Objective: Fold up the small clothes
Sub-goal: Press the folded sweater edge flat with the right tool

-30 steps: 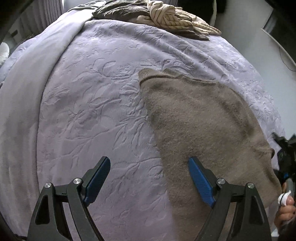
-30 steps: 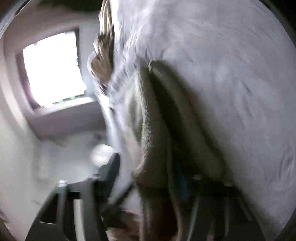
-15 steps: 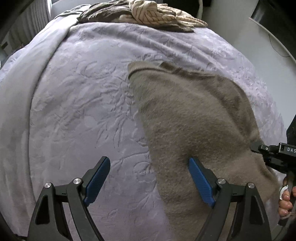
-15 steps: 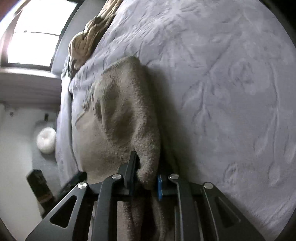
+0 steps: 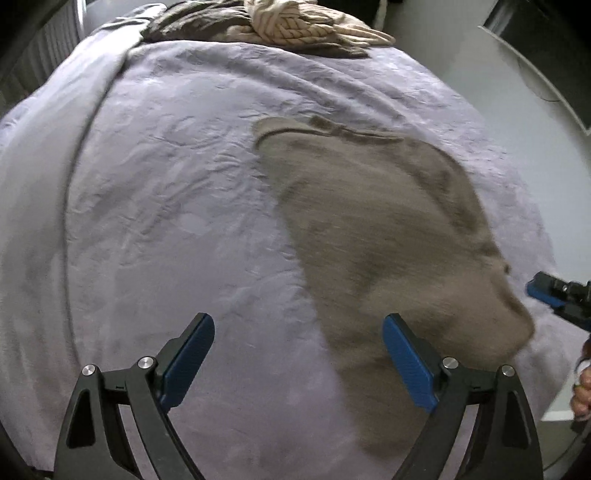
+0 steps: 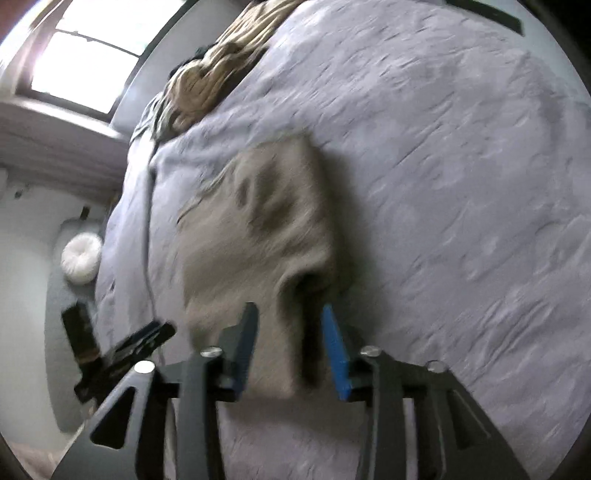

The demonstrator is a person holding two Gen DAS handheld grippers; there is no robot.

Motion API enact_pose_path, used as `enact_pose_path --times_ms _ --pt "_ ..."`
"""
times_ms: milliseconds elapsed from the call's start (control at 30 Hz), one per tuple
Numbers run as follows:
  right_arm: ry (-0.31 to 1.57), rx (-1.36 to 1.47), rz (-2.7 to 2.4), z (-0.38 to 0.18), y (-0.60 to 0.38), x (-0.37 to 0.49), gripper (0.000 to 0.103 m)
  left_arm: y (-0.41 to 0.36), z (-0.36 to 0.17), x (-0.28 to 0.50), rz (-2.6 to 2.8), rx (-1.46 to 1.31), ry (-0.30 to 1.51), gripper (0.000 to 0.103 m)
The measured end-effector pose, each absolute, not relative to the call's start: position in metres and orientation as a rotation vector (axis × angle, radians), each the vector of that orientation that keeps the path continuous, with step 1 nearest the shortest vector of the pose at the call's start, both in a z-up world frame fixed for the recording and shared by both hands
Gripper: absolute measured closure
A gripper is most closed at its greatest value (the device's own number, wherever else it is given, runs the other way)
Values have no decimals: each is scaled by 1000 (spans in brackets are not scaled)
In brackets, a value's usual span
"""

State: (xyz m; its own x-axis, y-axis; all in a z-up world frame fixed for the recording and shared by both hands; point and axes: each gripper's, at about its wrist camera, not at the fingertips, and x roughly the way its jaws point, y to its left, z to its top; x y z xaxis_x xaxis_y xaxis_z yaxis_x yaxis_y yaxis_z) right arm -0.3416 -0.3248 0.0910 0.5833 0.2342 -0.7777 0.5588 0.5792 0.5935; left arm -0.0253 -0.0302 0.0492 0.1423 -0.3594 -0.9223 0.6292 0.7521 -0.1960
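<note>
A taupe fuzzy garment (image 5: 388, 236) lies on the lavender bedspread (image 5: 166, 206), right of centre in the left wrist view. My left gripper (image 5: 297, 332) is open above the bed; its right finger hovers over the garment's near edge. In the right wrist view the garment (image 6: 258, 236) lies ahead with a raised fold at its near end. My right gripper (image 6: 290, 325) is open, its jaws on either side of that fold, holding nothing. It also shows at the right edge of the left wrist view (image 5: 554, 299).
A pile of other clothes, with a cream striped knit (image 5: 291, 26), lies at the far end of the bed and shows in the right wrist view (image 6: 207, 74). The bed's right edge drops to the floor (image 5: 480, 70). A white round cushion (image 6: 81, 258) lies on the floor.
My right gripper was shut on the garment's edge and has opened, letting it drop onto the bed. The left gripper stayed open and barely moved.
</note>
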Motion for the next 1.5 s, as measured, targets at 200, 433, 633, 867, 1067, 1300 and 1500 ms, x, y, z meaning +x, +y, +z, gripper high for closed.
enact_pose_path --times_ms 200,433,633,867,1067,1300,1500 --pt "1106 937 -238 67 -303 -336 97 -37 13 -53 -756 364 1304 10" --pt "1175 906 -300 37 -306 -338 97 -29 6 -61 -772 362 1320 10" --pt "1162 915 -321 38 -307 -347 97 -34 6 -63 -770 373 1324 10" --pt "1138 1024 -356 43 -313 -361 95 -38 10 -66 -737 384 1321 10" --pt "1159 1001 -381 48 -310 -357 89 -43 16 -67 -722 408 1304 10" --pt "1152 996 -400 52 -309 -356 88 -37 18 -65 -705 399 1310 10" --pt "1122 994 -396 62 -311 -356 88 -34 22 -64 -683 413 1296 10"
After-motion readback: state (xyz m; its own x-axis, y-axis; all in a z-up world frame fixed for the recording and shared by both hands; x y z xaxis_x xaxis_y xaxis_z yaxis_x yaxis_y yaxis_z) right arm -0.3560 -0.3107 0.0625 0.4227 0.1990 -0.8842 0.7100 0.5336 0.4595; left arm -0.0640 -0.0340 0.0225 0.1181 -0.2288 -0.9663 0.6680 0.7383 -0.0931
